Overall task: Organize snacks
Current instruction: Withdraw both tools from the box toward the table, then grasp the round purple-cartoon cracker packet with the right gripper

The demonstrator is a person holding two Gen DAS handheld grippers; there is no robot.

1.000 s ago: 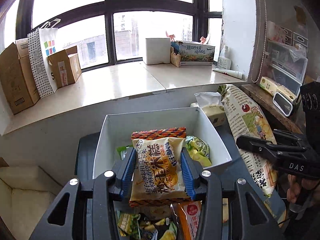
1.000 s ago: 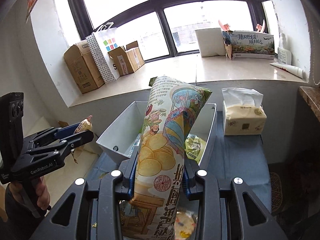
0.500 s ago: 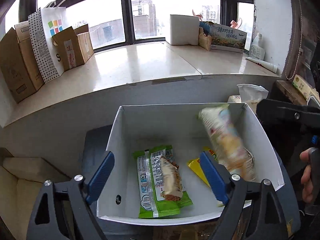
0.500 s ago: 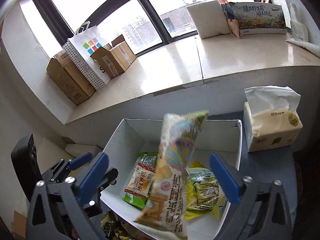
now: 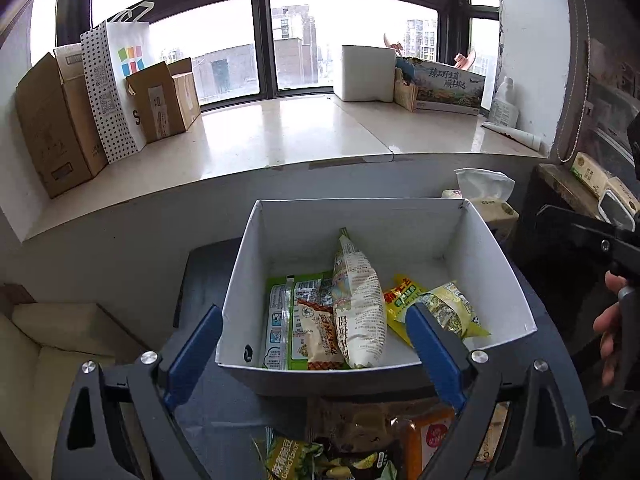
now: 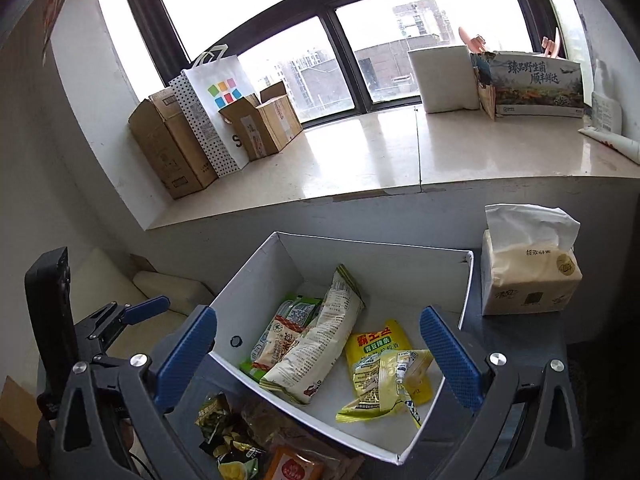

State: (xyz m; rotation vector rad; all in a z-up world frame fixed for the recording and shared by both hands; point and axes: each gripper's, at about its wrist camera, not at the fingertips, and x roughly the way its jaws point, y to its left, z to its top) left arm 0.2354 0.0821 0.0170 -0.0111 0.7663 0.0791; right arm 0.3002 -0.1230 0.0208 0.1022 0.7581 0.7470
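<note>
A white open box stands on a dark table. In it lie a long white chip bag, a small orange-and-cream snack pack, a green packet, and yellow packets. My left gripper is open and empty, just before the box's near wall. My right gripper is open and empty over the box's near corner. It also shows at the right edge of the left wrist view, and the left gripper at the left of the right wrist view.
Loose snack packs lie on the table in front of the box. A tissue pack stands right of the box. Behind is a window ledge with cardboard boxes and a dotted paper bag.
Both grippers opened and let go. The small pack and the long chip bag dropped into the box and now lie flat there. Both grippers pulled back a little.
</note>
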